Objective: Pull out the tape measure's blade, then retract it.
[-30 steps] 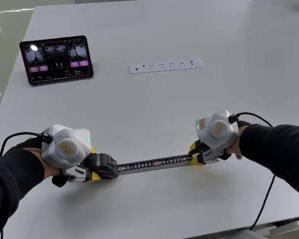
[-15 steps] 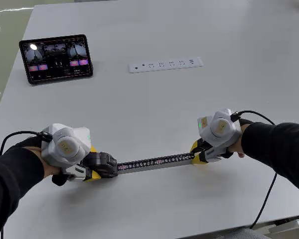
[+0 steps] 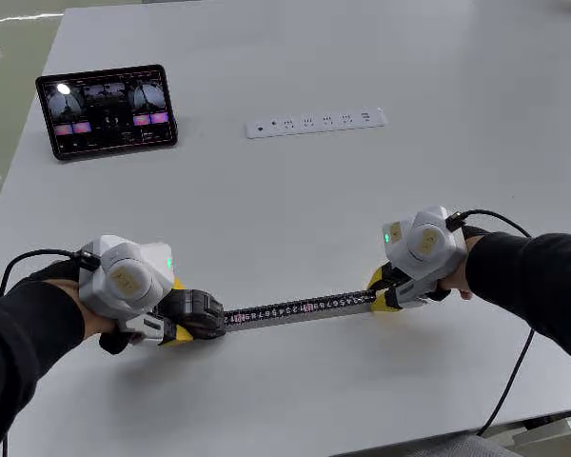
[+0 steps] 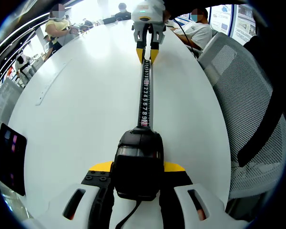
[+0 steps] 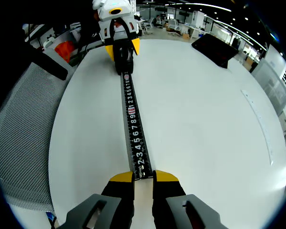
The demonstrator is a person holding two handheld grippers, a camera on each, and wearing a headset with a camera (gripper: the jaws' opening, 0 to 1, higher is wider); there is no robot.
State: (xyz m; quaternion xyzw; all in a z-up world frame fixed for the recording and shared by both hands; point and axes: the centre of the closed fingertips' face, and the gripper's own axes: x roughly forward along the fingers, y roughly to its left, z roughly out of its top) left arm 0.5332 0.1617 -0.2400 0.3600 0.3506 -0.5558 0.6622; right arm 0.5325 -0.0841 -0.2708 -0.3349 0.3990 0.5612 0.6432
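The black tape measure case (image 3: 194,313) (image 4: 138,160) lies near the table's front edge, and my left gripper (image 3: 179,330) (image 4: 138,168) is shut on it. Its numbered blade (image 3: 295,308) (image 4: 145,93) (image 5: 133,129) runs flat along the table to the right. My right gripper (image 3: 379,302) (image 5: 143,177) is shut on the blade's end. In the right gripper view the case (image 5: 123,57) and the left gripper (image 5: 120,46) show at the far end. In the left gripper view the right gripper (image 4: 147,51) shows at the far end.
A tablet (image 3: 107,110) with a lit screen stands at the back left. A white power strip (image 3: 316,124) lies at the middle back of the white table (image 3: 362,209). Cables (image 3: 514,371) trail from both grippers. A mesh chair (image 4: 248,95) stands beside the table, and people sit beyond.
My right gripper has moved to the right with the blade's end, so more of the blade is out. The left gripper and the case have stayed put.
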